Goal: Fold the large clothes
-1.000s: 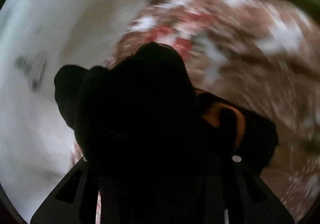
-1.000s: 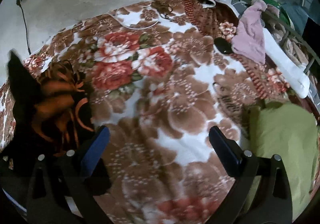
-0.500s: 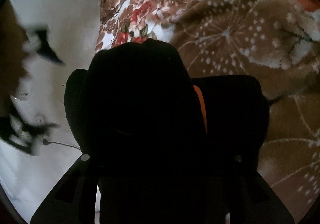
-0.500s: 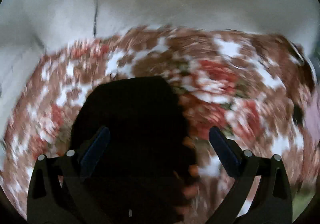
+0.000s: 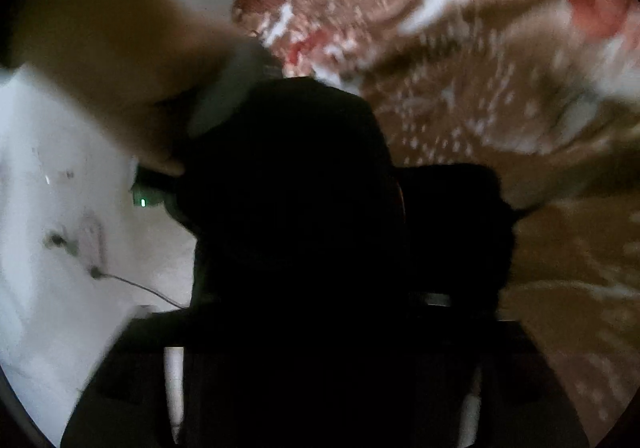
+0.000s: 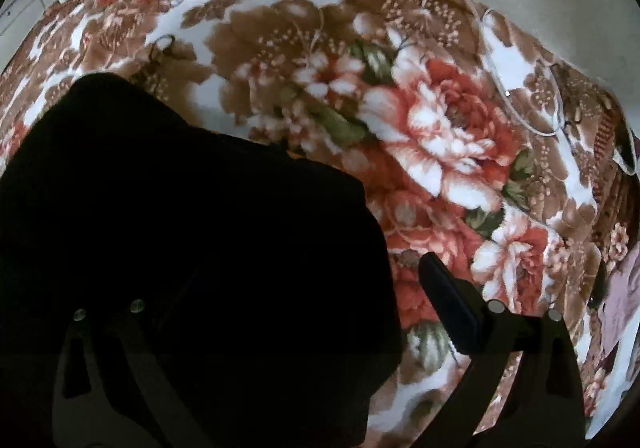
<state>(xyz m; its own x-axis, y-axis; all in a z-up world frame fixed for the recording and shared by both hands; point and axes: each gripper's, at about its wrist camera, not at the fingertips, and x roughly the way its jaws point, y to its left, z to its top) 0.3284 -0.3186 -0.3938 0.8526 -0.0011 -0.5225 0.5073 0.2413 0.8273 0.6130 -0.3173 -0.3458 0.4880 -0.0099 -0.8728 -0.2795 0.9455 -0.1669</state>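
A black garment (image 5: 296,200) with an orange trim fills the middle of the left wrist view. My left gripper (image 5: 316,312) is shut on it and its fingers are hidden in the cloth. In the right wrist view the same black garment (image 6: 180,240) hangs over the left half and covers my left finger. My right gripper (image 6: 304,312) is open, with the cloth lying between the jaws; only the right finger (image 6: 448,304) shows. Both grippers are above the floral blanket (image 6: 420,120).
A white wall (image 5: 52,248) with a cable and socket is at the left of the left wrist view. A person's arm (image 5: 100,48) reaches in there. A white cord (image 6: 520,104) and a pink cloth (image 6: 620,300) lie on the blanket's right side.
The right gripper swung from the open blanket over to the black garment, which now lies between its jaws. The left gripper kept its hold and turned; a person's arm came into its view.
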